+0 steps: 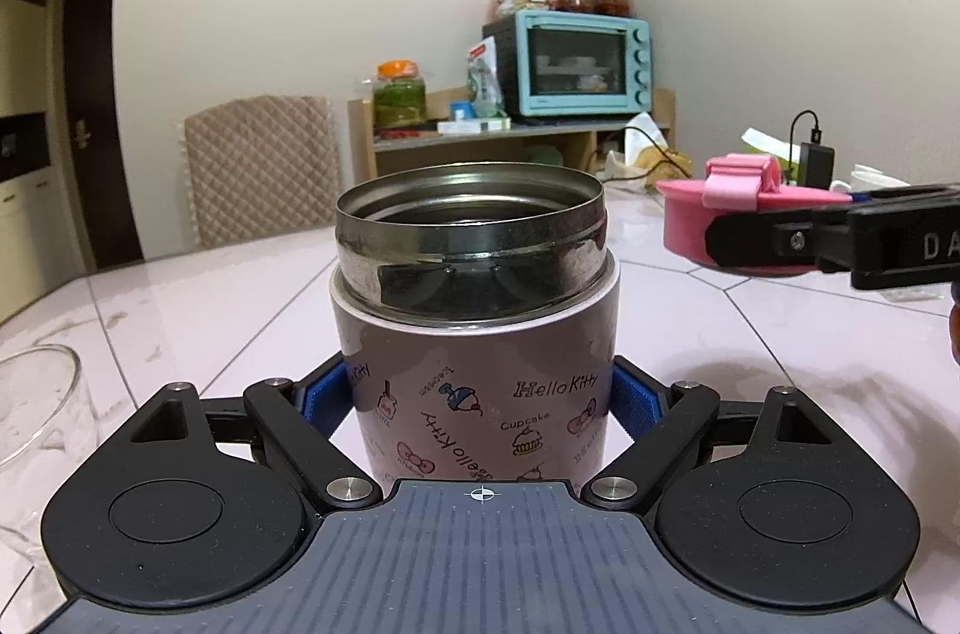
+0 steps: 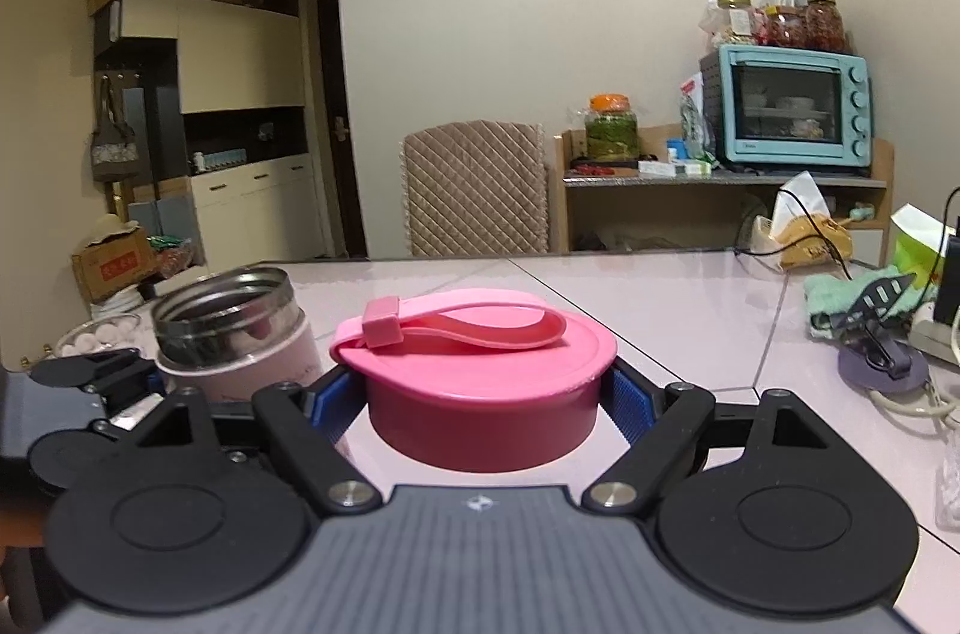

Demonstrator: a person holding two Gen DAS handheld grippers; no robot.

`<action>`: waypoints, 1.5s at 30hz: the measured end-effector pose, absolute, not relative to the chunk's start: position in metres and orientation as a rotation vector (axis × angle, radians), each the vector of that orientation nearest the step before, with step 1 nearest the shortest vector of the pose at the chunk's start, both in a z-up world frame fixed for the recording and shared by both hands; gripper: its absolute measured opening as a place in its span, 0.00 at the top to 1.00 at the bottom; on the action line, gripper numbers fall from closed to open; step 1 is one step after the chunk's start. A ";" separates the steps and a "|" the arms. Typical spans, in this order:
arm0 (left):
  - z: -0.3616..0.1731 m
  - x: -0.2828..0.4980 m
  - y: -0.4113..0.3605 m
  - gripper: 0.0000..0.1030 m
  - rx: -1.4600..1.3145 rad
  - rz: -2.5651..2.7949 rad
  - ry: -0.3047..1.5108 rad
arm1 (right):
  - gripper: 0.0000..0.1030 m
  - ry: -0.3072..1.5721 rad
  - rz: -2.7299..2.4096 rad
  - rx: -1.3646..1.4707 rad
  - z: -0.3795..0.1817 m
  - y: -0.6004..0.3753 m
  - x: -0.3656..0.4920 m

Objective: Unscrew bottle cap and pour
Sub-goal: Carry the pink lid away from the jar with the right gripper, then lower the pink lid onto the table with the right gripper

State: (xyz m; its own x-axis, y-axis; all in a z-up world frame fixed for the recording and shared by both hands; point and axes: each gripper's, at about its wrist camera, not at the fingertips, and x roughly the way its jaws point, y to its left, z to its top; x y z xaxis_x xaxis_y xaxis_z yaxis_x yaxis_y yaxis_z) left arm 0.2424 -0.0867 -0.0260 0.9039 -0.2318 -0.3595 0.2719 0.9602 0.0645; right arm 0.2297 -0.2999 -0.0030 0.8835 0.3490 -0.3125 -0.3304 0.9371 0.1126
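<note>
A pink Hello Kitty flask (image 1: 474, 352) with an open steel mouth stands upright on the table. My left gripper (image 1: 480, 394) is shut on its body, blue pads on both sides. The flask also shows at the left of the right wrist view (image 2: 240, 334). My right gripper (image 2: 480, 400) is shut on the pink cap (image 2: 480, 382), which has a pink strap on top. The cap is off the flask and held above the table to the flask's right (image 1: 738, 220).
A clear glass bowl (image 1: 36, 406) sits at the left edge, beside the flask. A phone stand (image 2: 882, 346), a green cloth (image 2: 852, 298), cables and a charger lie at the right. A chair (image 1: 258, 166) and a shelf with a blue oven (image 1: 582, 63) stand behind the table.
</note>
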 end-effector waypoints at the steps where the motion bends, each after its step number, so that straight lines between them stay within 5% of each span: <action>1: -0.026 0.243 -0.087 0.13 0.114 -0.260 0.358 | 0.18 0.342 0.347 0.053 -0.004 -0.299 0.229; 45: -0.027 0.245 -0.085 0.12 0.132 -0.264 0.369 | 0.18 0.494 0.275 0.016 -0.036 -0.293 0.238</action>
